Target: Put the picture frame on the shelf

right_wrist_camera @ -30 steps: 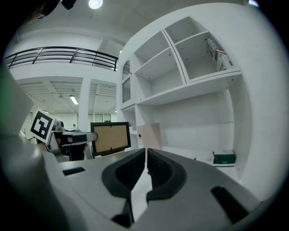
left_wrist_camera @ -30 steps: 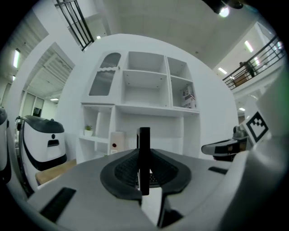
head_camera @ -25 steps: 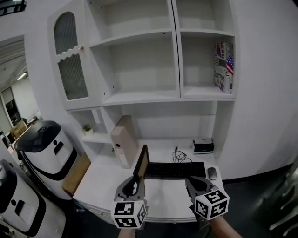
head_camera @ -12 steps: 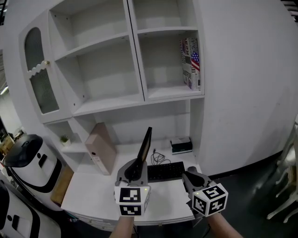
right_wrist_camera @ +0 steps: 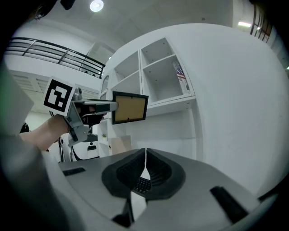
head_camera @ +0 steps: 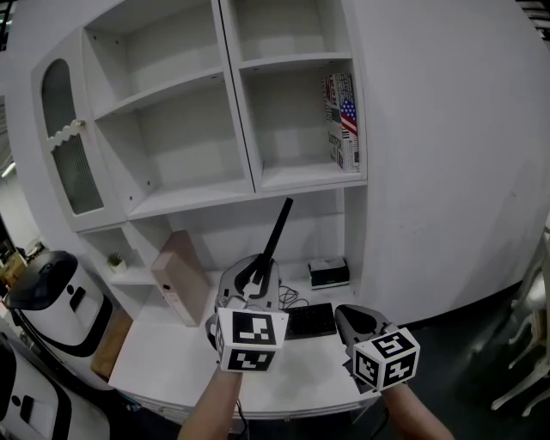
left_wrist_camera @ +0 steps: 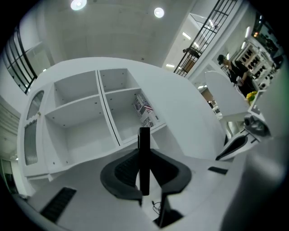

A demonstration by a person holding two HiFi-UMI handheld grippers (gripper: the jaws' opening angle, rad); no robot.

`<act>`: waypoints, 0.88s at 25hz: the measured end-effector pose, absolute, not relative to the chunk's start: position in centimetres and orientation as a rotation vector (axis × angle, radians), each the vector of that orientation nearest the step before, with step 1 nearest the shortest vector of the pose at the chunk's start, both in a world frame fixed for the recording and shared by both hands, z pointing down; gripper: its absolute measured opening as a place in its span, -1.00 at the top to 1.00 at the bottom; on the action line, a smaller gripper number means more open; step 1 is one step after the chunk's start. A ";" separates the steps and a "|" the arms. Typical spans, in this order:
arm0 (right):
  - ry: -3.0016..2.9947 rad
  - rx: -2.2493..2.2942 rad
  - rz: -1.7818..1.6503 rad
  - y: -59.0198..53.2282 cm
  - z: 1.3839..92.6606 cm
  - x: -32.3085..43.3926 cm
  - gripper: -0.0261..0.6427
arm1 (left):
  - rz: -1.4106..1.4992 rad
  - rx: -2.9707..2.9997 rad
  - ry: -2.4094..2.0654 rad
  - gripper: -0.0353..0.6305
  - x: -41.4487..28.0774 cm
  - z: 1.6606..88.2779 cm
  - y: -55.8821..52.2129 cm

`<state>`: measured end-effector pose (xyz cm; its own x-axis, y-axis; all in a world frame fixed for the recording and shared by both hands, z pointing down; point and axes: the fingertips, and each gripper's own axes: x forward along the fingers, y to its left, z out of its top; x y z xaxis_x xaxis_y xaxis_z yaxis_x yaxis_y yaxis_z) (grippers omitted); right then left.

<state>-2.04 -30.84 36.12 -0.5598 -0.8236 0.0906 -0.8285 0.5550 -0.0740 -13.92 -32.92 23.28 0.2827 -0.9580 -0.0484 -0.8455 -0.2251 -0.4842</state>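
Head view: the left claw holds a black picture frame edge-on above the counter, below the white shelf.

Left gripper view: jaws clamp the picture frame's edge.

Right gripper view: the right claw has its jaws together and holds nothing.

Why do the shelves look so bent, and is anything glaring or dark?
Head view: the wide lens bows the shelf unit and the wall; the light is soft and even, with no hard shadows. Left gripper view: a fisheye circle with black corners, ceiling lamps blown out white, and the picture frame edge-on as a dark strip. Right gripper view: same bulge, dark blurred left edge.
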 end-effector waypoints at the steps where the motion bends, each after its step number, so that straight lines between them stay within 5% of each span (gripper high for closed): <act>1: -2.733 1.450 0.151 -31.1 35.7 -2.0 0.91 | -0.381 -2.120 1.610 0.70 -13.6 22.8 -33.2; 22: -2.770 1.398 -0.103 -36.3 26.4 -2.9 0.91 | -0.647 -1.749 1.478 0.70 -9.5 15.7 -37.8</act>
<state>-2.86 -36.25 26.37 -0.5937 -0.8047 0.0031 -0.8022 0.5921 0.0762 -9.53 -37.80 15.70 0.2075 -0.9746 -0.0848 -0.5994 -0.0581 -0.7984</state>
